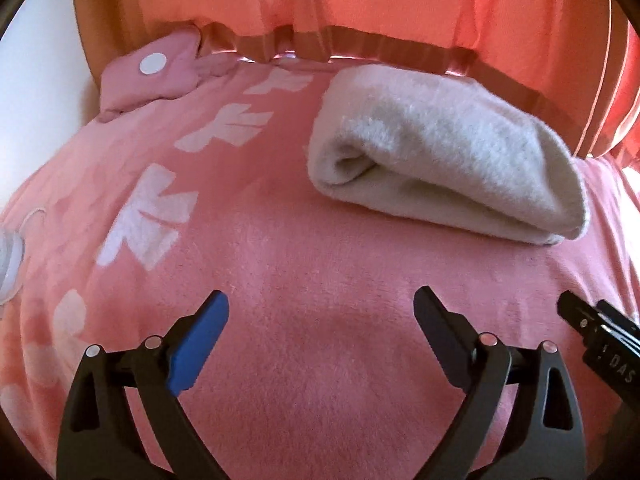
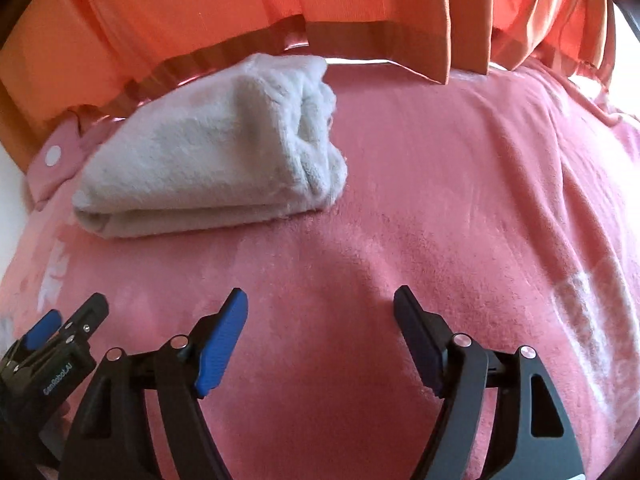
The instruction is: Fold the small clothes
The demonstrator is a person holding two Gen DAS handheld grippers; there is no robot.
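A small white fleece garment (image 1: 448, 152) lies folded into a thick bundle on a pink blanket (image 1: 304, 320). It also shows in the right wrist view (image 2: 216, 152), at the far left. My left gripper (image 1: 320, 308) is open and empty, low over the blanket, well short of the bundle. My right gripper (image 2: 320, 304) is open and empty too, beside the left one. The right gripper's tip shows at the left view's right edge (image 1: 592, 328). The left gripper shows at the right view's lower left (image 2: 56, 344).
The pink blanket has white leaf prints (image 1: 152, 216) on its left side. A pink pillow with a white dot (image 1: 156, 72) lies at the far left edge. Orange curtains (image 2: 280, 12) hang behind the bed. A white wall (image 1: 36, 80) is at the left.
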